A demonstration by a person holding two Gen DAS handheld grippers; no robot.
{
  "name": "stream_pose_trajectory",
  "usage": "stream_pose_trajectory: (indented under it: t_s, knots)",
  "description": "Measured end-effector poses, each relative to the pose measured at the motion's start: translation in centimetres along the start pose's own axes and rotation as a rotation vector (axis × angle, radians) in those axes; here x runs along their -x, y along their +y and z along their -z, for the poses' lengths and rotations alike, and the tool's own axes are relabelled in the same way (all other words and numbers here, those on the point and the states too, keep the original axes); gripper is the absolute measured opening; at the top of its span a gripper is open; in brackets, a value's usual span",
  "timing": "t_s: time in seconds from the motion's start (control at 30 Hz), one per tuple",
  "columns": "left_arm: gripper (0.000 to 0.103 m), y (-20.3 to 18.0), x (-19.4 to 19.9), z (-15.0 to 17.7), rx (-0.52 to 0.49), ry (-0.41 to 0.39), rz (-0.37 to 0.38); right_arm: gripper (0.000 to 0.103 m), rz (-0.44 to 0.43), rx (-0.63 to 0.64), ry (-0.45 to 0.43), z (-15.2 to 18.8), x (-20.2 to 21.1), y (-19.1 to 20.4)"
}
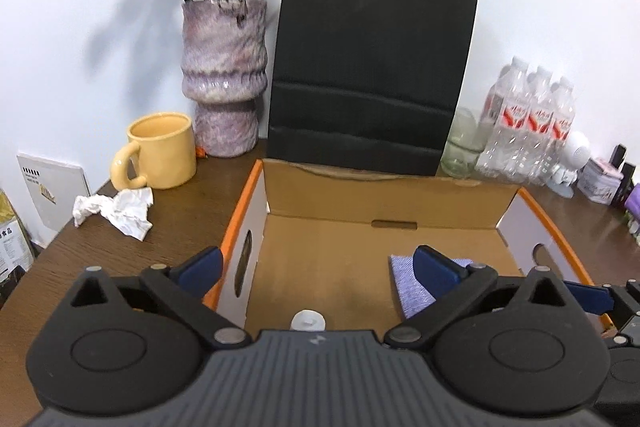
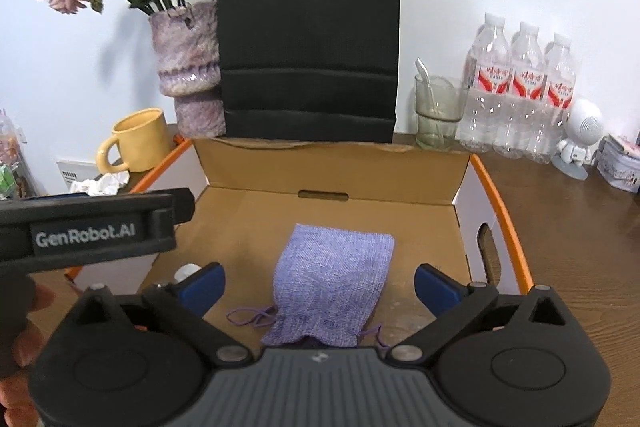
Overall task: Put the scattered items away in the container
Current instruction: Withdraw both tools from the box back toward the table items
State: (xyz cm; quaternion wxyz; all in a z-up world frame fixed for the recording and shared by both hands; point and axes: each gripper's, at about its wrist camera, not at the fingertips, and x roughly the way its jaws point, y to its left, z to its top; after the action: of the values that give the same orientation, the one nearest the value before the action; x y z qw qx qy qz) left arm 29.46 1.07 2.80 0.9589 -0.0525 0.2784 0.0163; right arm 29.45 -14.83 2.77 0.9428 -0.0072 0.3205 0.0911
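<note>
With a purple pouch [image 2: 332, 283] and small white cap [image 1: 308, 319] already inside the cardboard box [image 1: 384, 193], both the left gripper [image 1: 318, 269] and right gripper [image 2: 320, 285] hover spread and empty, leaving the crumpled tissue [image 1: 116, 211] far left.

A home is shown by a brown wooden table [image 2: 560, 227] against a white wall, where a vase of dried flowers [image 1: 224, 75], a yellow mug [image 1: 160, 151] and water bottles [image 2: 520, 99] are kept.
</note>
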Motion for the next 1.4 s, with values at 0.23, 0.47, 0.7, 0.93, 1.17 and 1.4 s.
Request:
stream_pose_trajectory:
  t_s: [0.23,0.47,0.7,0.93,1.17,1.4]
  knots:
    - [0.103,0.4,5.2,0.4,-0.007,-0.085,0.014,0.102,0.013,0.032,-0.074,0.7,4.1,0.5]
    - [0.103,1.3,10.7,1.9,-0.034,-0.168,0.018,0.103,0.019,0.052,-0.139,2.5,9.4,0.2]
    - [0.103,3.3,14.9,4.3,-0.049,-0.201,-0.013,0.103,0.028,0.045,-0.179,5.9,14.0,-1.0]
    - [0.103,5.3,17.3,8.2,-0.048,-0.18,-0.032,0.103,0.031,0.013,-0.154,10.3,16.9,-2.3]
    - [0.103,6.7,17.8,12.4,-0.049,-0.128,-0.031,0.103,0.056,-0.024,-0.084,14.5,17.0,-3.3]
    - [0.103,7.3,16.7,15.3,-0.115,-0.038,-0.04,0.103,0.078,-0.044,-0.019,16.5,16.0,-3.9]
